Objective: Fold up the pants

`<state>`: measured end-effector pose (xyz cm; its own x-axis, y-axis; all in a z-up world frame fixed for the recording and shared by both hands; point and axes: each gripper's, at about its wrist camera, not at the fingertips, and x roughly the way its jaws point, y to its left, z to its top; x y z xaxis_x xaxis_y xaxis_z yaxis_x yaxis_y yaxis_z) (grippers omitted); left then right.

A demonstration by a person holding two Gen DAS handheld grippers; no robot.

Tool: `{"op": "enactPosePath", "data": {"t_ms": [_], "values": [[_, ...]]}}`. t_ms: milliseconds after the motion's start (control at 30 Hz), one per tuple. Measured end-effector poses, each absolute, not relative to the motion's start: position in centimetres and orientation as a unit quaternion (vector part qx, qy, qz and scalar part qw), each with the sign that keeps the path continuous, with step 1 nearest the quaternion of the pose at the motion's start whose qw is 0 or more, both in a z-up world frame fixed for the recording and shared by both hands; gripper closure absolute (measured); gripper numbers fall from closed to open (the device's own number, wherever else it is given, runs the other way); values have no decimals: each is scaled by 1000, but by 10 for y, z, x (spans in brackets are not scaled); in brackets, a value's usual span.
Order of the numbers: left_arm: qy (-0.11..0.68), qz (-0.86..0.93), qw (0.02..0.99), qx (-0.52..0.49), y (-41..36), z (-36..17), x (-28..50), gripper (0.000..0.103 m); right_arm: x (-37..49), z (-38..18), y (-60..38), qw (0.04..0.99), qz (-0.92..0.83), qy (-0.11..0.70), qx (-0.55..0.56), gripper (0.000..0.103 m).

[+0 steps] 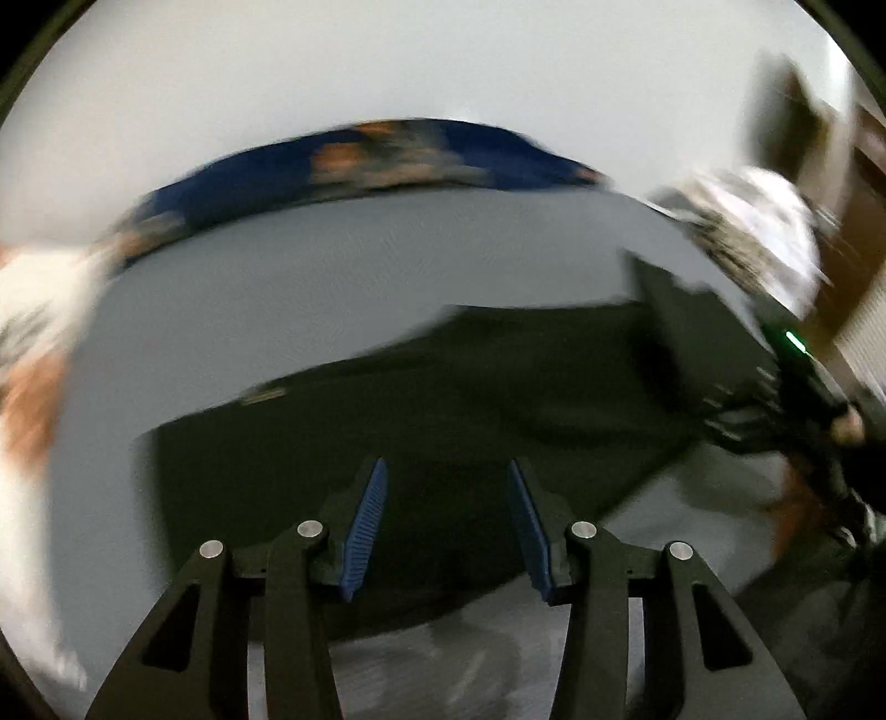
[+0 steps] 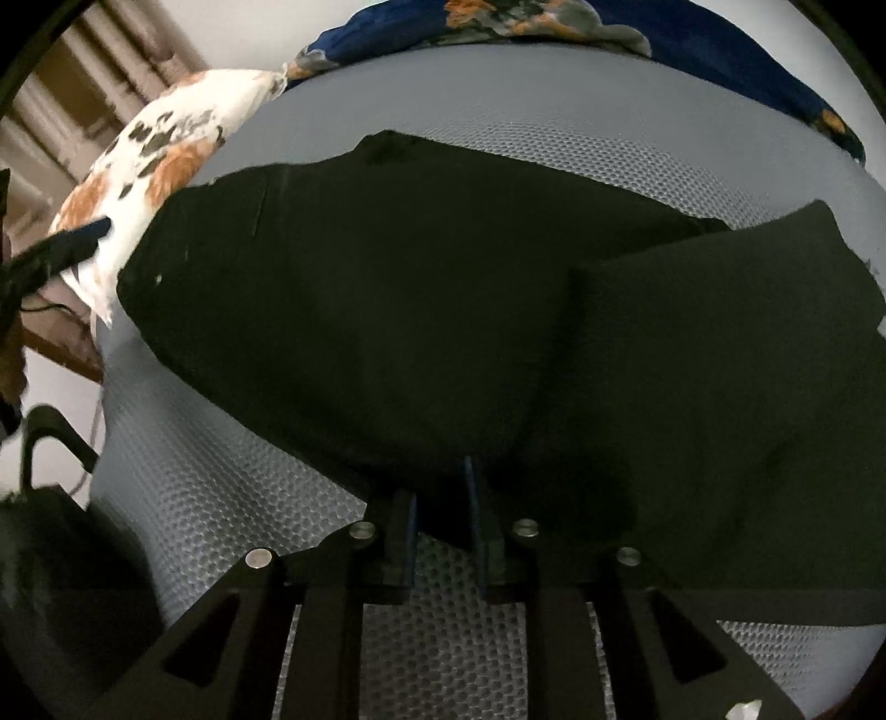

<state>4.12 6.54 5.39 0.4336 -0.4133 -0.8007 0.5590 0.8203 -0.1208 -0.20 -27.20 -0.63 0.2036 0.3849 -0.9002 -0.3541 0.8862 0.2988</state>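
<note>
Between the blue ribbed pads of the left gripper nothing is caught: its jaws stand moderately apart, angled downward over the black pants without touching the cloth. That view is smeared with motion blur, so fine detail of the fabric cannot be made out. At its right edge the other tool shows, black with a small green light, and a bit of the hand that carries it.

The right gripper points steeply down at the near edge of the pants, its jaws only narrowly parted. The fingertips sit right at the hem of the cloth; whether fabric lies pinched between the pads or merely behind them cannot be told, since both are dark.

The pants lie spread on a grey honeycomb-textured mat that covers the bed. One part is folded over the rest on the right side of the right wrist view, forming a raised flap with a straight edge.

Beyond the mat lie a white pillow with orange and dark flowers at the left and a navy floral blanket along the far side.
</note>
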Motion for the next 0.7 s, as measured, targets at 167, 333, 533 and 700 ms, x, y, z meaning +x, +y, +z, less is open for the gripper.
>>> {"op": "enactPosePath", "data": {"t_ms": [167,333,533,700], "values": [[432,-391,798,153,-30,29,31,56,6,-6,-274,771,234,591,33,86],[427,-436,767,196,-81,9,22,56,10,-1,-274,774,240,585,39,86],[444,-428,756,221,-109,-24,22,73,12,3,-277,775,252,579,43,85],[454,-416,757,218,-112,-34,23,94,11,15,-295,772,269,574,51,71]]}}
